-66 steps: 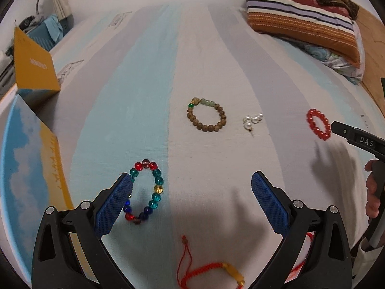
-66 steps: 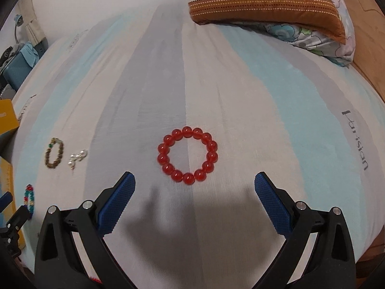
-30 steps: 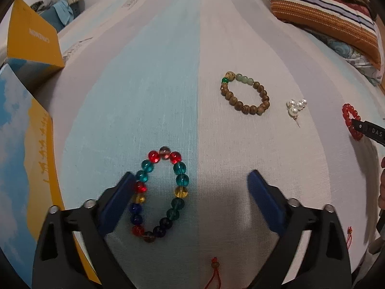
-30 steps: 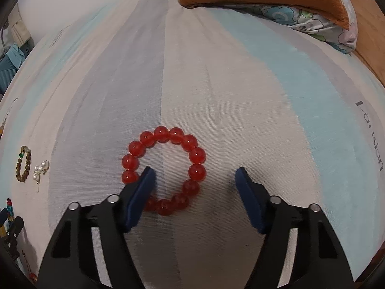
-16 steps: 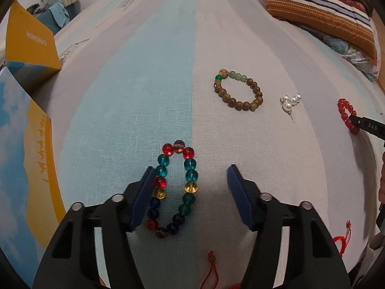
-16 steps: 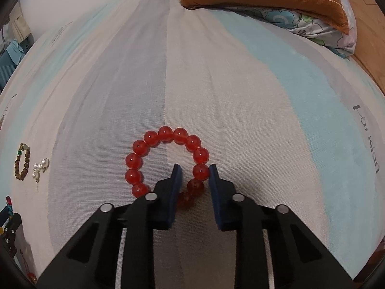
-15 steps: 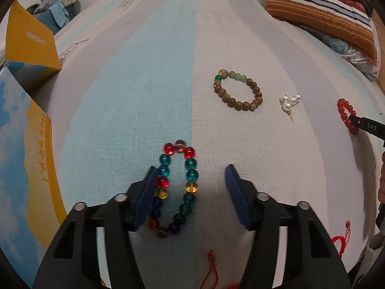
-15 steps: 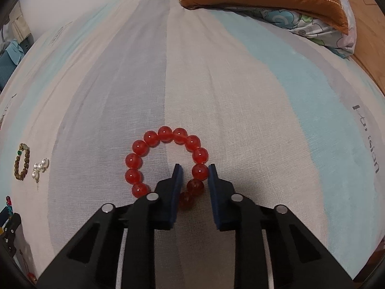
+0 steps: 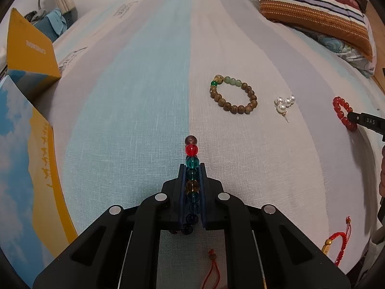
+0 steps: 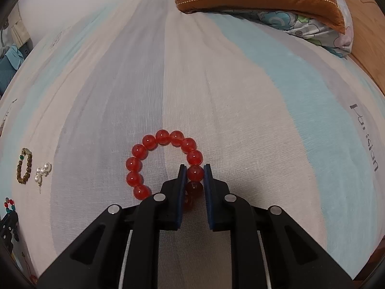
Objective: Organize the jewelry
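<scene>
Grasp step, both hands at once. Your left gripper (image 9: 192, 168) has just been closing; its jaws are now pinched on the multicoloured bead bracelet (image 9: 191, 149), squashed flat into a single line of beads between the pads, far end poking out onto the striped bedsheet (image 9: 134, 110). Your right gripper (image 10: 195, 168) has also just been closing; it clamps one side of the red bead bracelet (image 10: 149, 142), the rest of the loop lying round on the sheet to the left.

Nothing lifted yet, by the look of it.

Wooden bead bracelet (image 9: 233, 95) and pearl earring (image 9: 284, 103) lie untouched between the two grips. Yellow box (image 9: 28, 48) sits far left, probably the destination, though that is a guess.

Next: raise both straight up, slowly; round beads may roll out of the pads.
</scene>
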Action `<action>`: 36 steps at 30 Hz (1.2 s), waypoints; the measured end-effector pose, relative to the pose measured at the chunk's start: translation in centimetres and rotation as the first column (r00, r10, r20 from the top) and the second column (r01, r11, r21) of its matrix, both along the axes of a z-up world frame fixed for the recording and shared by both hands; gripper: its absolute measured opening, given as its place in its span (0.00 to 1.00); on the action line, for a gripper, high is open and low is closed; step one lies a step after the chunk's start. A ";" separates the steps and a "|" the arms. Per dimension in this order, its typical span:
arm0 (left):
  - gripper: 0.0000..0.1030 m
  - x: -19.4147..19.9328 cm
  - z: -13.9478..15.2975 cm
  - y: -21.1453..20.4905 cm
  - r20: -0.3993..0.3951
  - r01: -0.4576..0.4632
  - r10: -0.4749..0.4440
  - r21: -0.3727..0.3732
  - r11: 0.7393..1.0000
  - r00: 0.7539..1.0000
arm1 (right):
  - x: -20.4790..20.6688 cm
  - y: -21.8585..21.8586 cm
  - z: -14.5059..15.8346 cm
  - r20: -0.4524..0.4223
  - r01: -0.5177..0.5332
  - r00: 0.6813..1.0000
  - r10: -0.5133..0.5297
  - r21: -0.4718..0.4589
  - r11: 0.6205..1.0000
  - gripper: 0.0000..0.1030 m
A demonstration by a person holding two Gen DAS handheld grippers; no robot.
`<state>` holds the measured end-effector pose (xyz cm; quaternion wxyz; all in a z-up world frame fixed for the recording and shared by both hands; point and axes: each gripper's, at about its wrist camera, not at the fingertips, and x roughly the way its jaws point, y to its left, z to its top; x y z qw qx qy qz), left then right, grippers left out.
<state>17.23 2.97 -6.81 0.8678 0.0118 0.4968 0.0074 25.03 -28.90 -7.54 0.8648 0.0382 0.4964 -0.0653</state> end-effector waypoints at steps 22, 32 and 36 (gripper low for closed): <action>0.09 -0.8 1.6 0.6 0.048 -0.035 0.035 -0.004 0.999 0.998 | -2.0 1.2 3.4 0.104 -0.038 0.994 0.036 0.023 0.999 0.13; 0.09 -1.9 2.8 0.8 0.067 -0.037 0.038 -0.016 0.999 0.997 | -3.9 2.5 5.2 0.138 -0.077 0.988 0.075 0.012 0.997 0.13; 0.09 -2.2 3.3 0.8 0.071 -0.037 0.039 -0.027 0.999 0.997 | -4.3 2.7 6.0 0.142 -0.080 0.987 0.079 0.000 0.997 0.13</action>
